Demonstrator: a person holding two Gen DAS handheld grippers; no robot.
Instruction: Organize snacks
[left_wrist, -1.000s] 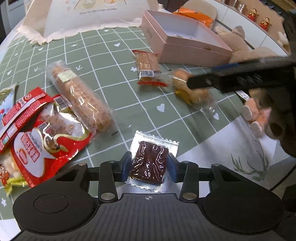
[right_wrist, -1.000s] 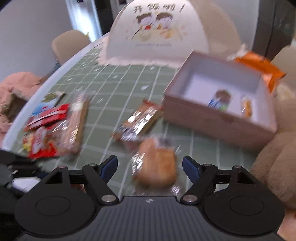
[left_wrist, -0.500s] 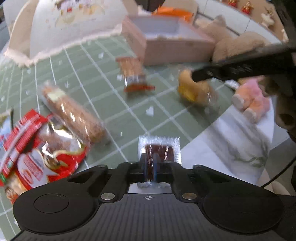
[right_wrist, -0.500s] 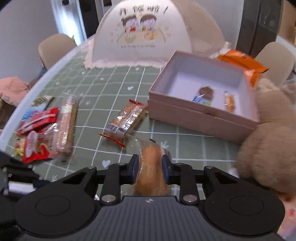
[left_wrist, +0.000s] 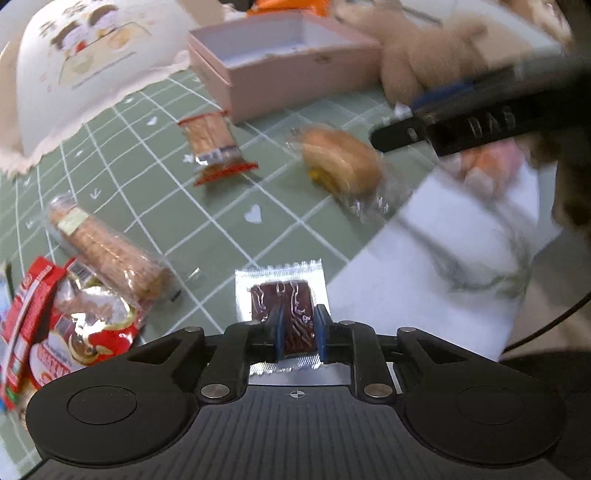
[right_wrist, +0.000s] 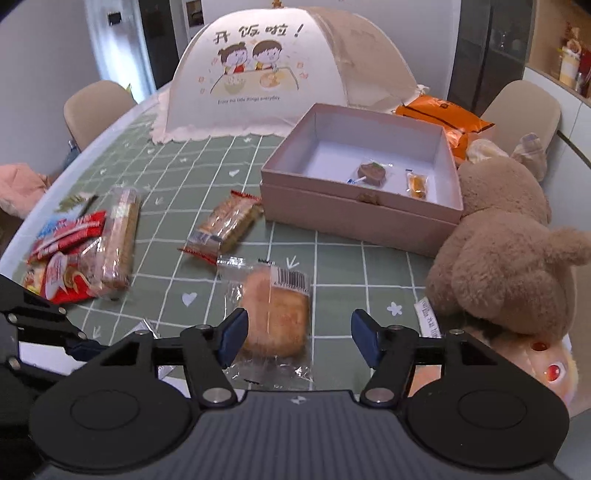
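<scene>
My left gripper (left_wrist: 298, 328) is shut on a dark brown snack in a clear silver-edged wrapper (left_wrist: 282, 291), held above the table's near edge. My right gripper (right_wrist: 298, 334) is open, with a wrapped bread bun (right_wrist: 275, 310) lying on the green checked cloth between its fingers, nearer the left finger. The bun (left_wrist: 341, 162) also shows in the left wrist view, under the right gripper. The pink open box (right_wrist: 354, 218) stands further back, with a small chocolate piece (right_wrist: 371, 173) and an orange candy (right_wrist: 416, 184) inside.
A cracker pack (right_wrist: 223, 225) lies in front of the box. A long biscuit roll (right_wrist: 120, 236) and red snack bags (right_wrist: 62, 258) lie at the left. A plush bear (right_wrist: 506, 251) sits right. A mesh food cover (right_wrist: 280, 70) and orange bags (right_wrist: 447, 118) stand behind.
My right gripper has opened and let go of the bun, which now lies on the cloth. My left gripper stays shut on the brown snack and has lifted and tilted it.
</scene>
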